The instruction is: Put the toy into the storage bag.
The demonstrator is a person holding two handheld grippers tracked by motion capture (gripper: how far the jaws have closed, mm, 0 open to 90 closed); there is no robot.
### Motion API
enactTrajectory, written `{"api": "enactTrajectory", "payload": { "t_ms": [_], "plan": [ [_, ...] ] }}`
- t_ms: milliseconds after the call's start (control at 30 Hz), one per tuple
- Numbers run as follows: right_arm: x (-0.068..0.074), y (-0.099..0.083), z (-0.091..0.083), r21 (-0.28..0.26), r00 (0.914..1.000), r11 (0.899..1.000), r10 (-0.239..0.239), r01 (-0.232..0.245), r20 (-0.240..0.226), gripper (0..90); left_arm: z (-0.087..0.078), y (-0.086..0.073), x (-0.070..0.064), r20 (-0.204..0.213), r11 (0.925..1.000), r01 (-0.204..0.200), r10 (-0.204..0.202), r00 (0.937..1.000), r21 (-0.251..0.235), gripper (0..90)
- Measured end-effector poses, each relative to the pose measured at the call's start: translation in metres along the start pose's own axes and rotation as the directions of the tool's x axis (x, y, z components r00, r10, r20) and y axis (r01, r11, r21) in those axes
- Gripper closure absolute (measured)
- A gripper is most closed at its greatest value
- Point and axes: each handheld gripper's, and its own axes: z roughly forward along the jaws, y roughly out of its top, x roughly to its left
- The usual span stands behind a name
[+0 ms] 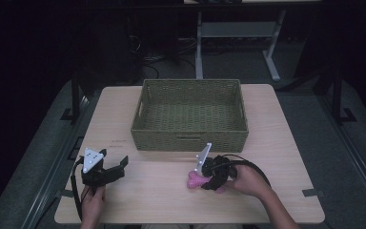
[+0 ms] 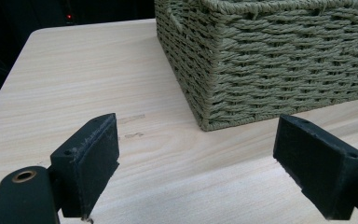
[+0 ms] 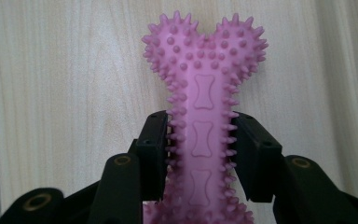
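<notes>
table [image 1: 276, 143]: pale wood top, mostly bare, so plenty of room is left for moving things around.

basket [image 1: 189, 138]: green woven one, set toward the far middle of the table, nothing seen inside it. In the left gripper view its near corner [image 2: 205, 70] is seen just ahead of the jaws. Looks stiff enough to stay put if bumped, probably.

left gripper [image 1: 106, 171]: held low near the table's front-left corner, jaws spread wide with nothing between them [image 2: 196, 163]. Parked, basically.

right gripper [image 1: 201, 179]: held at the front of the table, right of centre, in the person's hand. In its own view [image 3: 200, 154] the jaws are closed in on the toy's shaft from both sides.

chew toy [image 3: 204, 88]: pink bone shape covered in little nubs, seen as a pink blob [image 1: 194, 180] at the gripper tip in the high view. It's lying on or just over the table; which one can't be told.

handling guess: likely light, rubbery, a bit squishy, nothing fragile. The nubs should give decent grip, so slipping isn't much of a worry.

where to grab: the narrow middle shaft is the spot, which is where it's taken already. The knobby ends are wider and would be awkward.
</notes>
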Motion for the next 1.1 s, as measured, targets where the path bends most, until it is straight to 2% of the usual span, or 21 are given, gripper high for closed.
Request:
{"api": "enactTrajectory", "payload": {
  "t_ms": [200, 367, 833, 1100],
  "plan": [
    [-0.003, -0.003, -0.002, -0.008, 0.9996, 1.0, 0.02, -0.02, -0.02, 58.0, 0.0, 0.0, 0.0, 0.001, 1.0, -0.001, 0.001, 1.0, 0.003, 13.7],
    [-0.007, -0.005, -0.01, -0.02, 0.9992, 0.999, 0.036, -0.037, -0.019, 58.0, 0.0, 0.0, 0.0, 0.001, 1.0, -0.003, 0.003, 1.0, -0.001, 13.6],
    [-0.024, -0.004, -0.038, -0.105, 0.996, 0.992, 0.065, -0.071, -0.061, 58.0, 0.0, 0.0, -0.001, 0.002, 1.0, 0.001, -0.001, 1.0, 0.002, 13.7],
    [-0.03, -0.001, -0.053, -0.149, 0.9953, 0.986, 0.064, -0.074, -0.073, 58.0, 0.0, 0.0, 0.0, -0.001, 1.0, 0.003, -0.003, 1.0, 0.002, 13.7]
  ]
}}
